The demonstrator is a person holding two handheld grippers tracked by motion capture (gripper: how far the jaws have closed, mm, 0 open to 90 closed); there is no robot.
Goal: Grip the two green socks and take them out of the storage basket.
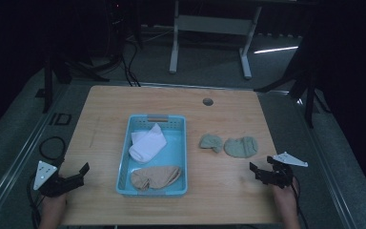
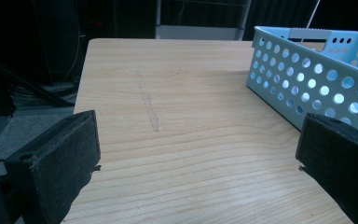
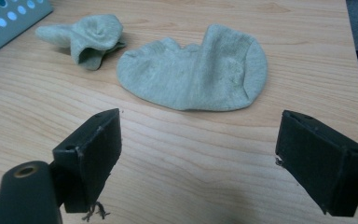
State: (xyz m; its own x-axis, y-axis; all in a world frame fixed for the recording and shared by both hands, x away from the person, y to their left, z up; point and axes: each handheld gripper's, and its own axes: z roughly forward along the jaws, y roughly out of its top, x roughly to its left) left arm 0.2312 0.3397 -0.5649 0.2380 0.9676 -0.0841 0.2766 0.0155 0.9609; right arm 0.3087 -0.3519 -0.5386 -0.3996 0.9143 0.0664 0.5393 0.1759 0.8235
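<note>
Grey flat sock point(image 3: 198, 77) lies just ahead of the wide-open, empty right tongs point(image 3: 198, 158): pinch its near edge low against the counter point(image 1: 219, 191); left tongs point(image 2: 198, 154) gape empty too.

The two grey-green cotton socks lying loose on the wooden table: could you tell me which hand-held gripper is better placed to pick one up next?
Probably the right hand-held gripper. Its open jaws face the flat grey-green sock, with the crumpled grey-green sock just beyond. The left hand-held gripper sits across the pale blue perforated plastic basket from both.
</note>
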